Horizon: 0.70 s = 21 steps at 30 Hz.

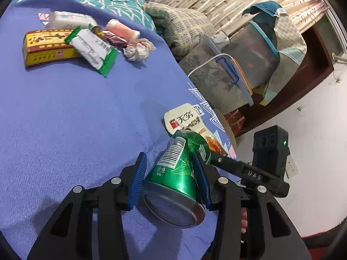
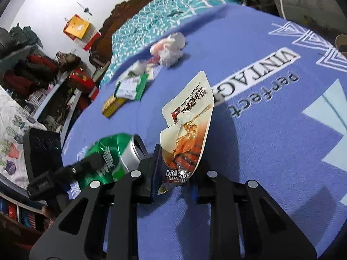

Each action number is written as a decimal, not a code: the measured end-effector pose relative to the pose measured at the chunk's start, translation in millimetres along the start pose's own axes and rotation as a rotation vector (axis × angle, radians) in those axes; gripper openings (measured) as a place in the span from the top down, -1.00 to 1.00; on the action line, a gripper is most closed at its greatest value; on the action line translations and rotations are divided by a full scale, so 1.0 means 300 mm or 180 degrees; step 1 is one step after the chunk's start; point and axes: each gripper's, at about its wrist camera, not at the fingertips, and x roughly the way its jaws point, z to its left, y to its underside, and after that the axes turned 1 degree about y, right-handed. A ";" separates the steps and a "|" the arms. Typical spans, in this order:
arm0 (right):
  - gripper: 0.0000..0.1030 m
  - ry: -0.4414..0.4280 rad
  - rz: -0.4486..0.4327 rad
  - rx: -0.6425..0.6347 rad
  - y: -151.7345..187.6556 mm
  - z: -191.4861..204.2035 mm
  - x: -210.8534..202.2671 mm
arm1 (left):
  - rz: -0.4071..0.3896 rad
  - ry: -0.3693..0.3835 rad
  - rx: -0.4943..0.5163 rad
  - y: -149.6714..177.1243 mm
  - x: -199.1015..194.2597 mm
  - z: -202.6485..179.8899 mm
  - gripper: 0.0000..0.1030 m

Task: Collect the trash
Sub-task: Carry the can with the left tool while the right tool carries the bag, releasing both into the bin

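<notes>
snack pouch (image 1: 184,119) half hidden behind green can (image 1: 180,169)

Between the left hand-held gripper's (image 1: 169,173) blue pads (image 1: 138,179), a green can (image 1: 177,173); ahead, a yellow-and-brown box (image 1: 45,47) on the periwinkle bedspread (image 1: 76,119).

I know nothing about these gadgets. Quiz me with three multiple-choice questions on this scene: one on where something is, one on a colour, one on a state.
1. Where is the yellow cardboard box?
A. in a claw
B. on the blue bedspread, among other litter
C. on the floor

2. What colour is the crushed metal drink can?
A. red
B. silver all over
C. green

3. What is the right claw doing?
A. gripping the white and orange snack wrapper
B. hanging open
C. gripping a cup

Answers:
1 B, it lies on the cloth under a green-edged packet.
2 C, green body with a barcode, held in the left claw.
3 A, the wrapper's bottom edge is pinched between its pads.
</notes>
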 end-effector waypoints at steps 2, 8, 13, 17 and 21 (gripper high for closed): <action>0.51 -0.0002 -0.0082 0.0049 -0.015 -0.006 -0.028 | -0.0007 0.0007 -0.0001 -0.001 0.000 -0.003 0.20; 0.51 0.0055 -0.0271 0.0198 -0.059 -0.076 -0.108 | -0.0057 0.0067 -0.0001 -0.024 -0.005 -0.022 0.20; 0.51 0.0061 -0.0354 0.0341 -0.059 -0.130 -0.143 | -0.0075 0.0092 0.0014 -0.042 -0.003 -0.040 0.20; 0.51 0.0054 -0.0413 0.0385 -0.058 -0.155 -0.167 | -0.0062 0.0086 0.0053 -0.063 0.012 -0.064 0.20; 0.51 0.0048 -0.0428 0.0430 -0.059 -0.183 -0.179 | -0.0040 0.0087 0.0116 -0.092 0.042 -0.101 0.20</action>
